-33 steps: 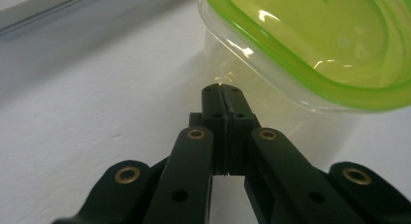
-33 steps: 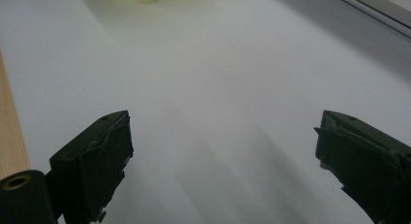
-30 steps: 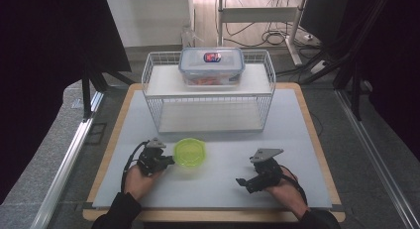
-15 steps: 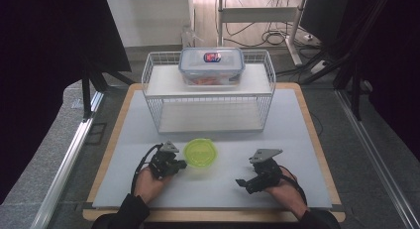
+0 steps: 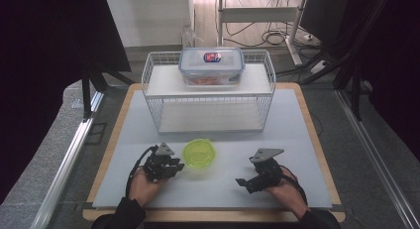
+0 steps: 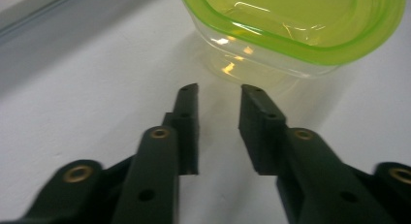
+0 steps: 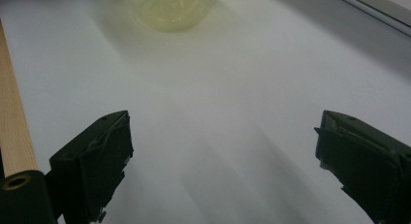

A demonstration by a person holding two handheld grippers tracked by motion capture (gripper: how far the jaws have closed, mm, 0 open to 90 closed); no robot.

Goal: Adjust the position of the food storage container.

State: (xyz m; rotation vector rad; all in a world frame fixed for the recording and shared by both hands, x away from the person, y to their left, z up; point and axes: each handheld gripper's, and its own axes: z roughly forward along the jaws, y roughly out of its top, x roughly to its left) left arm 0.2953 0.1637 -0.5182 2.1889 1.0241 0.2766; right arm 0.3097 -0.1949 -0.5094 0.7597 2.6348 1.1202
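Now that the left gripper [image 5: 174,165] jaws have just been opening off the green container [image 5: 199,152], it sits freed at their 1 o'clock on the tabletop [image 5: 297,120]; looks placed. Right gripper [image 5: 243,182] gapes empty.

Your left gripper [image 5: 174,165] sits low in the frame, its fingers just beside the green bowl [image 5: 199,151] on the counter [image 5: 297,125], having just been opening with nothing between them. Your right gripper [image 5: 242,183] rests lower right, well apart.

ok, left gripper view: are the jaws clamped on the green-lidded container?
No. The left gripper has its jaws apart with only table between them, just short of the green-lidded container, apart from it.
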